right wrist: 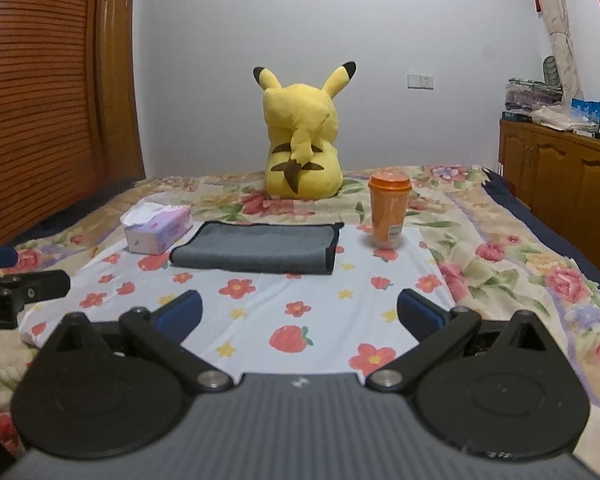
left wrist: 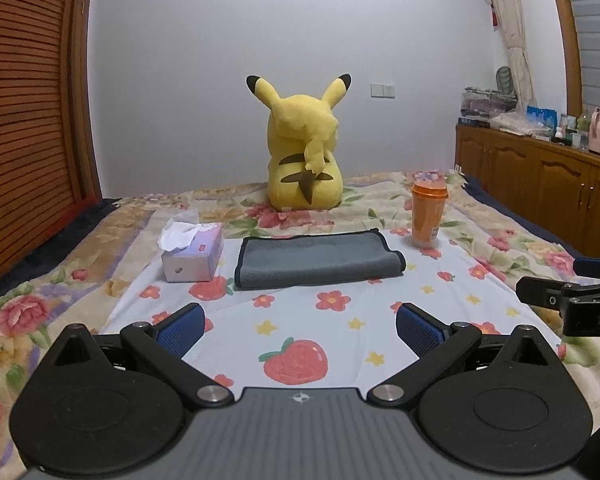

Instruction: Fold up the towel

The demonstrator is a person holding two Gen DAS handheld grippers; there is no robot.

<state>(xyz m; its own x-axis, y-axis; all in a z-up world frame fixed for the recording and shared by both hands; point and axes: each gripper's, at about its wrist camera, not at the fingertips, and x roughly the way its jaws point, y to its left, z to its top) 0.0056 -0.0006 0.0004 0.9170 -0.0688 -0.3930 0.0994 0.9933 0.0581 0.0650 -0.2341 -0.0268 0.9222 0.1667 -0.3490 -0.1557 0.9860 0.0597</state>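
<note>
A grey towel with dark edging (left wrist: 317, 260) lies folded flat on a white flowered sheet (left wrist: 339, 336) on the bed; it also shows in the right wrist view (right wrist: 256, 249). My left gripper (left wrist: 300, 326) is open and empty, held well short of the towel's near edge. My right gripper (right wrist: 299, 314) is open and empty too, also short of the towel. Each gripper shows at the edge of the other's view, the right gripper (left wrist: 571, 300) to the right and the left gripper (right wrist: 16, 292) to the left.
A tissue box (left wrist: 192, 254) sits left of the towel. An orange lidded cup (left wrist: 427, 214) stands to its right. A yellow plush toy (left wrist: 303, 148) sits behind it. A wooden cabinet (left wrist: 539, 176) runs along the right wall and a slatted wardrobe (left wrist: 24, 120) along the left.
</note>
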